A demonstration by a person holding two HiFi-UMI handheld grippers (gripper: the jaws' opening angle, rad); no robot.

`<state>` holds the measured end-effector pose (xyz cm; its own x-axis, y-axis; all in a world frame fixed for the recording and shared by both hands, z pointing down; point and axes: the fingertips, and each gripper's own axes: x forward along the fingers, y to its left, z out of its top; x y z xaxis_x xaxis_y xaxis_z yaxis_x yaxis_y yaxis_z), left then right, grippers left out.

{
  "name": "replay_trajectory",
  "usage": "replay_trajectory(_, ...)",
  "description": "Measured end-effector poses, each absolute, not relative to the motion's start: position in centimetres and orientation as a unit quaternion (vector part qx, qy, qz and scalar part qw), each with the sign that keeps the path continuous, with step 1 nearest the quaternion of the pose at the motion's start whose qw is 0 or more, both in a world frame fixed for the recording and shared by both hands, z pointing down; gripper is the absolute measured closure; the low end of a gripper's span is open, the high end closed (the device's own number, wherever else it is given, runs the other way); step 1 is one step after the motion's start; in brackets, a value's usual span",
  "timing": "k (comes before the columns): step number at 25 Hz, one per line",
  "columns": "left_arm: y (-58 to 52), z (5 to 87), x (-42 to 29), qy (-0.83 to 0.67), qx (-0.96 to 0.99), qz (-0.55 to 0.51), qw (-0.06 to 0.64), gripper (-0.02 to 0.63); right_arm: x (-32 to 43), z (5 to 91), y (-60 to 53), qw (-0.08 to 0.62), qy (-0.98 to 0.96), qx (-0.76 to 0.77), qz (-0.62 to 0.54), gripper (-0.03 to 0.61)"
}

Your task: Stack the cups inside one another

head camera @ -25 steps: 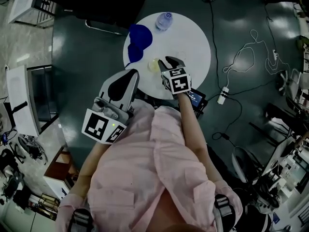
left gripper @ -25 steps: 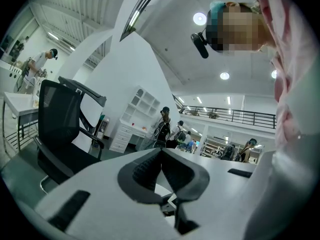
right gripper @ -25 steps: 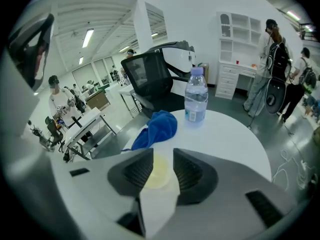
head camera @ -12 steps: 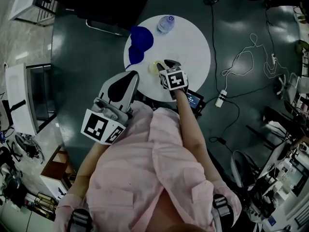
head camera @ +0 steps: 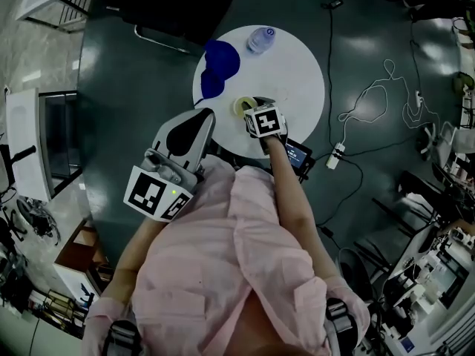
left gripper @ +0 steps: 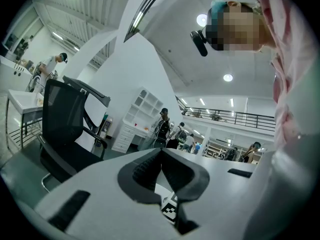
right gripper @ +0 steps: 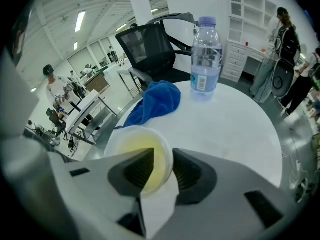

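Right hand-held gripper (right gripper: 163, 151), spread, straddles the near rim of the upright cup (right gripper: 132, 146); left hand-held gripper (left gripper: 161, 151) is pressed together, farther off.

The cup (right gripper: 134, 143) is partly hidden behind the right gripper (right gripper: 163, 157).

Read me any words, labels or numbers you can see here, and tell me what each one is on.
Water bottle label: print too blurred to read.
Small screen: display too small to read.
Marker cubes: square patterns only, no words.
Nothing else carries text.
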<state>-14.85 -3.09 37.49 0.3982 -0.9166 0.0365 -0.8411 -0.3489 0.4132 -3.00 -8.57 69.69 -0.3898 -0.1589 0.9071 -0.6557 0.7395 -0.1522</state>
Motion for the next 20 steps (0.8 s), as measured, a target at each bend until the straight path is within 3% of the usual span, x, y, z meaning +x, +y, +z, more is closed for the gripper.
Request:
replay_trajectory(4,-2.8,37.3,-15.3,-0.544,0.811,-0.105,0.188,0.595,-2.9,69.8,-8.5,0.499,-0.792,0.262,0.237,0.526)
replay_trajectory(20,-2.8,37.4,-14.5,-0.535,0.816,-0.105,0.190,0.595,-4.1,66.9,-8.9,0.448,-0.818,0.277,0.230,0.537)
